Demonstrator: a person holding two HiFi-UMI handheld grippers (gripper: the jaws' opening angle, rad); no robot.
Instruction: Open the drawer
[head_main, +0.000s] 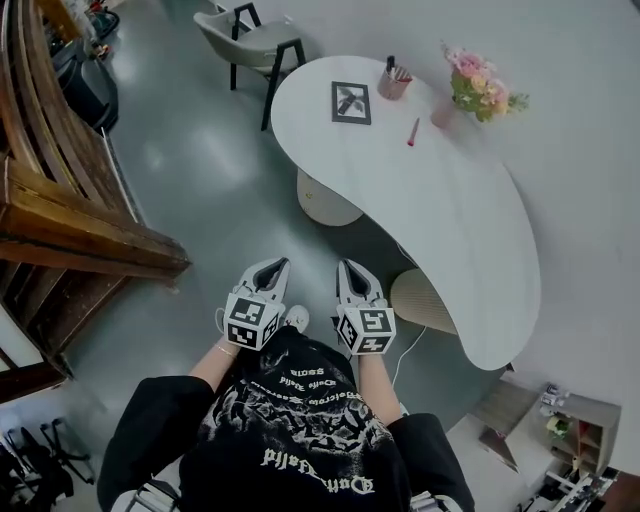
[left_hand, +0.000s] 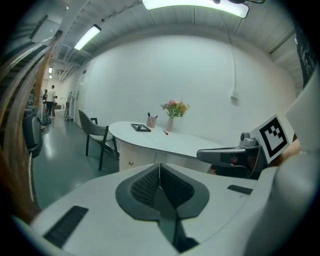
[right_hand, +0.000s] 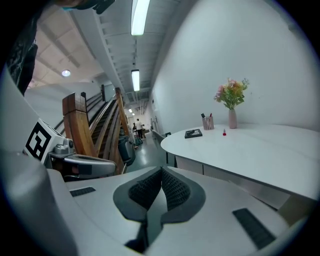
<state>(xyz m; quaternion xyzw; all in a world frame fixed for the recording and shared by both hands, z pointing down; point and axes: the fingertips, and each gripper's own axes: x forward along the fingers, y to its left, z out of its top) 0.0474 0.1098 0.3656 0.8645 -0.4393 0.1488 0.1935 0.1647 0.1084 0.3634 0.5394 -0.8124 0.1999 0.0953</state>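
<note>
While left gripper (head_main: 278, 268) and right gripper (head_main: 347, 270) sit jaws together, empty, the rigid drawer (left_hand: 142, 159), centre-left, should slide lightly by its knob (left_hand: 131, 163).

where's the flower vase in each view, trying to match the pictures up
Head view: the flower vase is at the top right, at the far end of the white table.
Left gripper view: flower vase just above the centre, against the wall.
Right gripper view: flower vase right of centre, upper half.
Shared landmark: the black tray lies on the table left of it in all three.
</note>
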